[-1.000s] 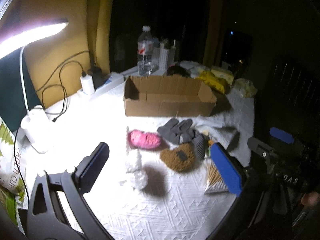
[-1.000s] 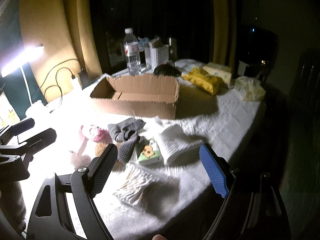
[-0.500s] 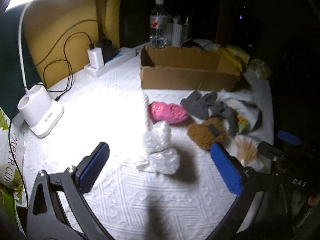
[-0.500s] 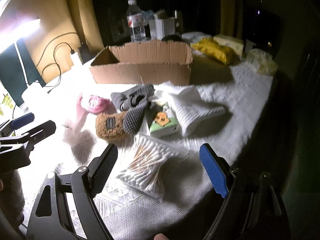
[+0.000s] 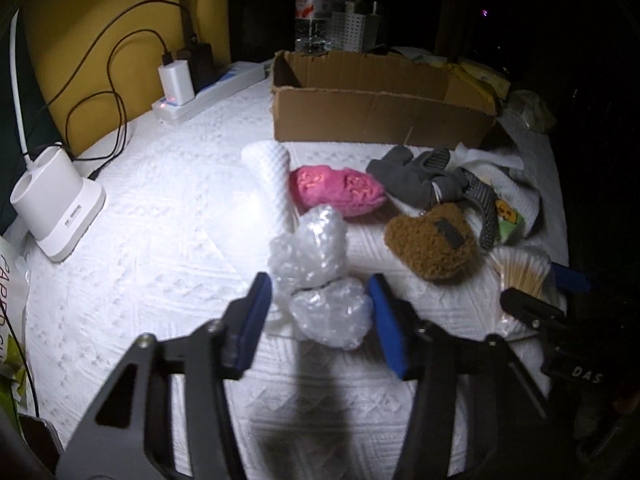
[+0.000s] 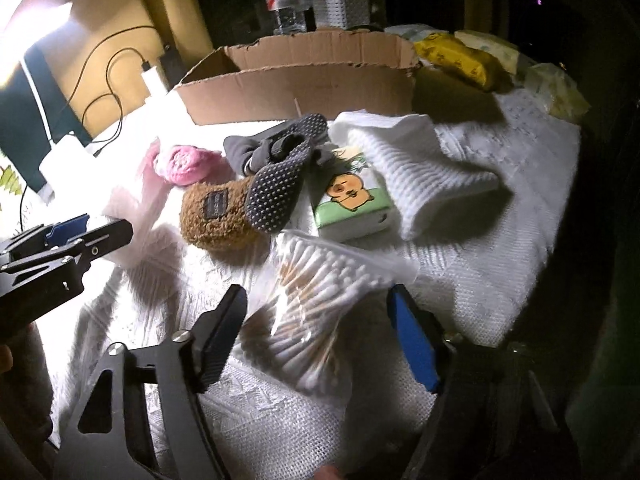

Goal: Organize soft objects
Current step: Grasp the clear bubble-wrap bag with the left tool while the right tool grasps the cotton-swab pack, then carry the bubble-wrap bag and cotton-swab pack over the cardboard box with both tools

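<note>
Both pitched down. Left gripper [image 5: 320, 304] jaws closing around bubble wrap [image 5: 320, 280], contact unclear; right gripper [image 6: 316, 328] closing, straddling cotton-swab bag [image 6: 308, 304], not gripping.

Bare bench [image 5: 168, 216] toward the lamp base [image 5: 56, 208]; blocked centrally by a cardboard box [image 5: 372, 108], socks, cotton swabs [image 6: 316, 308].

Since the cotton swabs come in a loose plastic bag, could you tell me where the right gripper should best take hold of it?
Probably across the near end of the bag of cotton swabs, from above. It lies flat and that end already sits between the right gripper's fingers, whose jaws have just been closing; the far end lies close to the tissue pack.
</note>
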The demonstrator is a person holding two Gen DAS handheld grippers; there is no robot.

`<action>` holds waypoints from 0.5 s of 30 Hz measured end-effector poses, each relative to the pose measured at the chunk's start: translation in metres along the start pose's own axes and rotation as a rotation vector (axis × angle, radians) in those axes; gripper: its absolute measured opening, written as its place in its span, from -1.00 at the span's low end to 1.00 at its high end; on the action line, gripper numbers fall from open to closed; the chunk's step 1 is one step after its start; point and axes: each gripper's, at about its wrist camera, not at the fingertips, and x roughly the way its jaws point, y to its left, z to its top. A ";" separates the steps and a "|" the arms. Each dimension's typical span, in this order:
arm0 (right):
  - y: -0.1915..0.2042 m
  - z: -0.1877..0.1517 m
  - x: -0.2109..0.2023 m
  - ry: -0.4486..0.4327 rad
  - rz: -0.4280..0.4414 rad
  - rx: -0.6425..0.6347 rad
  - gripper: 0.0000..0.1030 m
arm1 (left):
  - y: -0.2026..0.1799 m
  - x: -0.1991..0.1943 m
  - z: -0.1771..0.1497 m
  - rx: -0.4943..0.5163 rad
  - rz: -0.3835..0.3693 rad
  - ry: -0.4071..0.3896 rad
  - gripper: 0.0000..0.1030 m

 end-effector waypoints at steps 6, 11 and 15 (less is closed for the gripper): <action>0.008 -0.002 -0.002 -0.013 0.008 -0.049 -0.06 | -0.002 -0.007 -0.002 0.003 -0.024 -0.016 -0.25; 0.004 -0.001 -0.010 -0.035 0.015 -0.064 -0.18 | -0.005 -0.021 -0.001 -0.006 -0.026 -0.043 -0.26; -0.003 0.002 -0.022 -0.056 0.019 -0.070 -0.20 | -0.009 -0.035 0.002 -0.014 -0.035 -0.068 -0.26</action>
